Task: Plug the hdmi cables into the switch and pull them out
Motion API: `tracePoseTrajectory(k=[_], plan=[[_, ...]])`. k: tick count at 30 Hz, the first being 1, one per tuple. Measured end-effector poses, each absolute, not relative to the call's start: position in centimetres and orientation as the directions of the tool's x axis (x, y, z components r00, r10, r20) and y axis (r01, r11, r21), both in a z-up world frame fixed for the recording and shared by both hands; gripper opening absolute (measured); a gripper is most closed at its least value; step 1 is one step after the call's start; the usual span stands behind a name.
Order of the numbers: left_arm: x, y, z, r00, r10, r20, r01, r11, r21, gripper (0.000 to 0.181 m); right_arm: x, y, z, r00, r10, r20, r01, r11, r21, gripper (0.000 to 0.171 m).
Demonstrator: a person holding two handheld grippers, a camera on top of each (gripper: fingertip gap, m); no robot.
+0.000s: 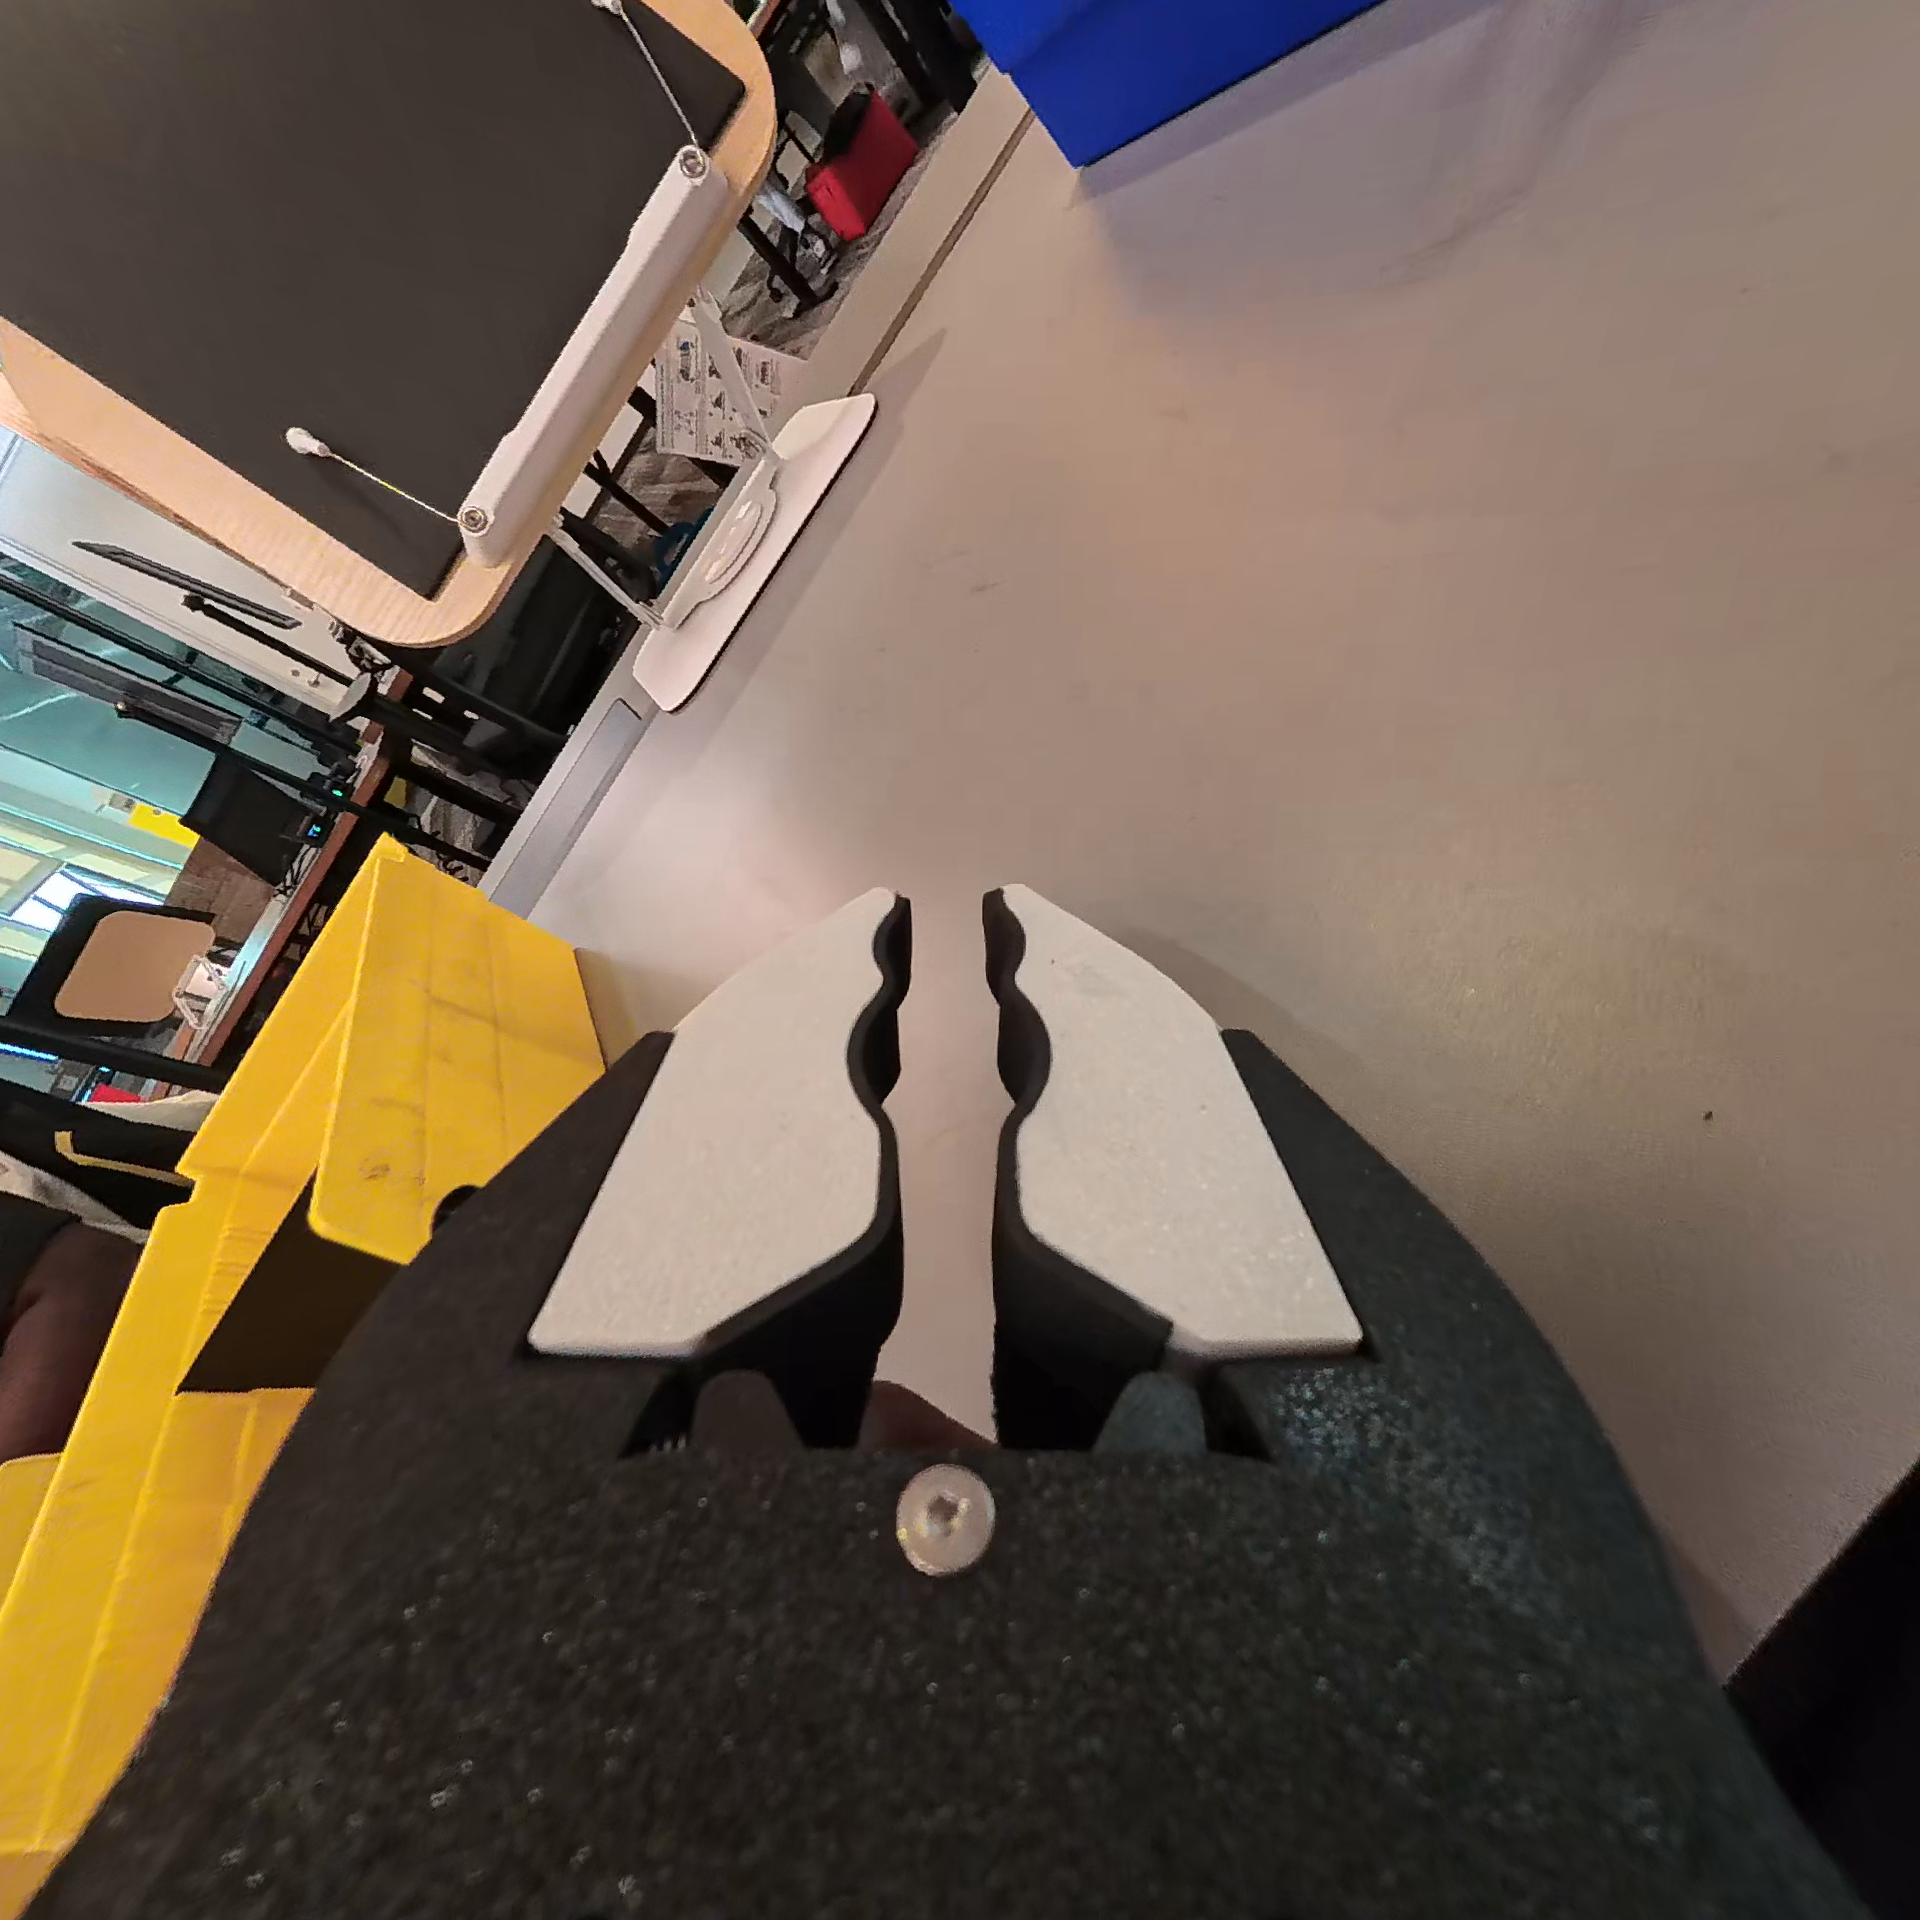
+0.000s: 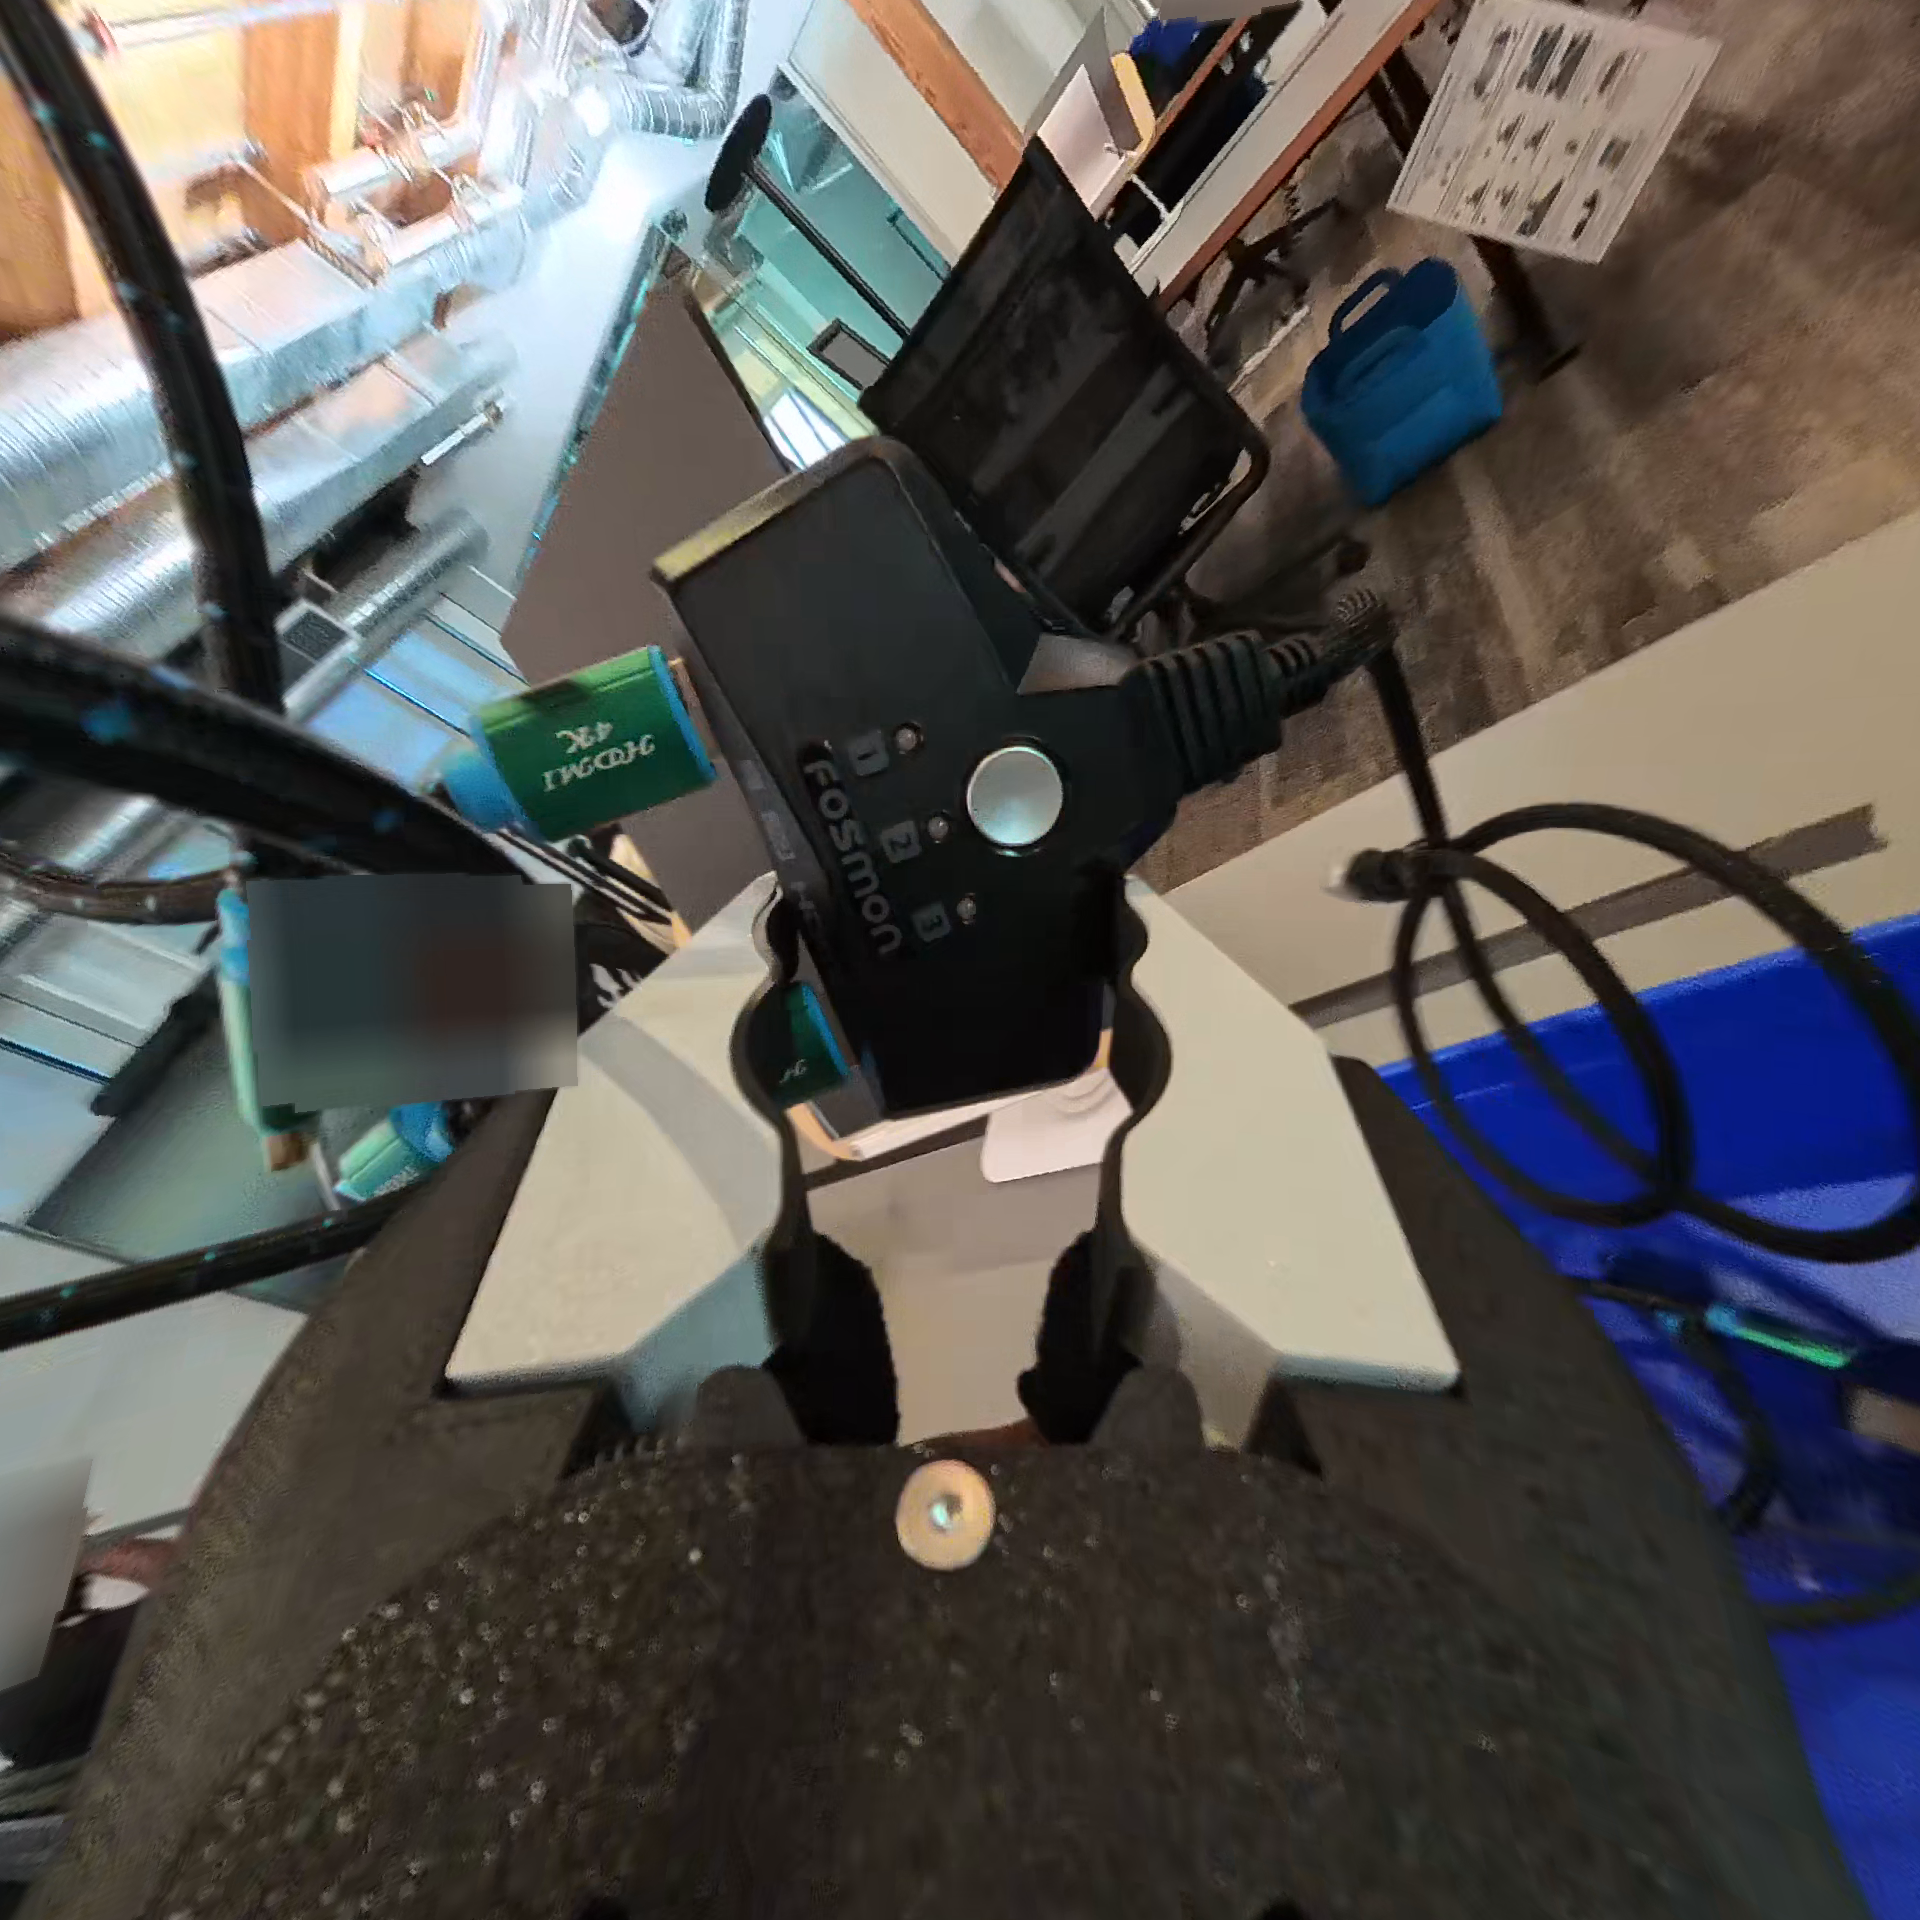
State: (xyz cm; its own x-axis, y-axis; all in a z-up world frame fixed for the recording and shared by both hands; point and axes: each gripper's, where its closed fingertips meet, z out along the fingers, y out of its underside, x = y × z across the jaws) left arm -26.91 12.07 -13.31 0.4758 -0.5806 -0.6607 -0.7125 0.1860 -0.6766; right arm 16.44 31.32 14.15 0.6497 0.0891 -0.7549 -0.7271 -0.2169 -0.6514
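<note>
Above the pale table (image 1: 1351, 623) the right gripper (image 2: 951, 997) clamps the HDMI switch (image 2: 894, 748), green plug (image 2: 592, 764) seated; the left gripper (image 1: 945, 914), slightly parted and empty, should probably grip that plug next.

A black rectangular plastic switch box (image 2: 894, 790) carries a white brand word along its face and three small digit squares beside its lights. A green metal cable plug (image 2: 592, 753) in its side bears pale lettering. Two white printed paper sheets (image 2: 1548, 125) (image 1: 717, 400) have print too small or blurred to read.
</note>
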Motion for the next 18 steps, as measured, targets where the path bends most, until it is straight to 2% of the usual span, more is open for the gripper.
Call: tracePoseTrajectory(k=[4,9,12,14,16,18], plan=[[-27.0,11.9,-13.2,0.474,-0.579,-0.664,-0.712,0.192,-0.676,0.013,16.6,29.7,12.1,0.583,0.076,-0.809,-0.785,-0.202,-0.585,0.059],[-26.6,11.7,-13.2,0.463,-0.583,-0.668,-0.712,0.205,-0.672,0.013,19.4,29.3,4.9,0.648,-0.071,-0.758,-0.747,-0.250,-0.616,0.060],[-26.1,11.5,-13.1,0.451,-0.585,-0.674,-0.713,0.218,-0.666,0.013,19.7,29.9,-1.0,0.768,-0.129,-0.628,-0.607,-0.459,-0.648,0.059],[-25.8,11.4,-13.1,0.442,-0.585,-0.680,-0.715,0.227,-0.661,0.013,20.2,29.9,-4.9,0.880,-0.156,-0.448,-0.448,-0.587,-0.674,0.059],[-25.6,11.4,-13.2,0.435,-0.587,-0.683,-0.718,0.232,-0.656,0.013,21.1,30.1,-7.4,0.943,-0.180,-0.281,-0.328,-0.646,-0.689,0.059],[-25.5,11.3,-13.3,0.431,-0.587,-0.685,-0.720,0.233,-0.653,0.013,20.8,30.5,-9.2,0.961,-0.171,-0.217,-0.273,-0.698,-0.662,0.060]])
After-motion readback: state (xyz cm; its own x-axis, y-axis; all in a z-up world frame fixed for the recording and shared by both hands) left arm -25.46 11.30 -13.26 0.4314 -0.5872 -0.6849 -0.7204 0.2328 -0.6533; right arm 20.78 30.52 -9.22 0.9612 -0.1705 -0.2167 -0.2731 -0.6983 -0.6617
